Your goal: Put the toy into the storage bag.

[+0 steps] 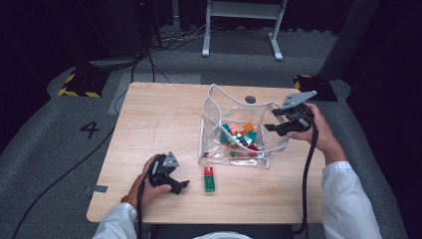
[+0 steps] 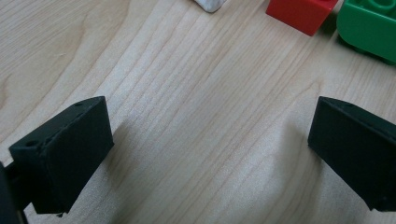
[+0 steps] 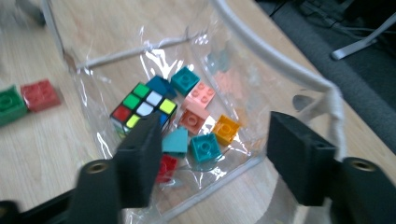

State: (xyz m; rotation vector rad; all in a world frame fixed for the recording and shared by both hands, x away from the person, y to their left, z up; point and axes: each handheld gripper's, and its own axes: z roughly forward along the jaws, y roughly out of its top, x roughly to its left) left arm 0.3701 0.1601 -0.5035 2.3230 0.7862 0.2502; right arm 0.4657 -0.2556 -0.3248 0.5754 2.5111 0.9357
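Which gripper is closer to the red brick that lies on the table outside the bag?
The left. The left gripper rests on the table just left of the red brick, jaws open and empty. The right gripper is over the clear bag, farther away.

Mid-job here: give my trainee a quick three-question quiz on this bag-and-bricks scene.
1. True or false: the right gripper has something between its fingers.
2. Which two brick colours lie on the table outside the clear bag?
A. red and green
B. blue and orange
C. pink and teal
3. Which multicoloured toy lies in the bag among the bricks?

Key
1. False: open, nothing between them, above the bag.
2. A: red brick, green brick.
3. The puzzle cube.
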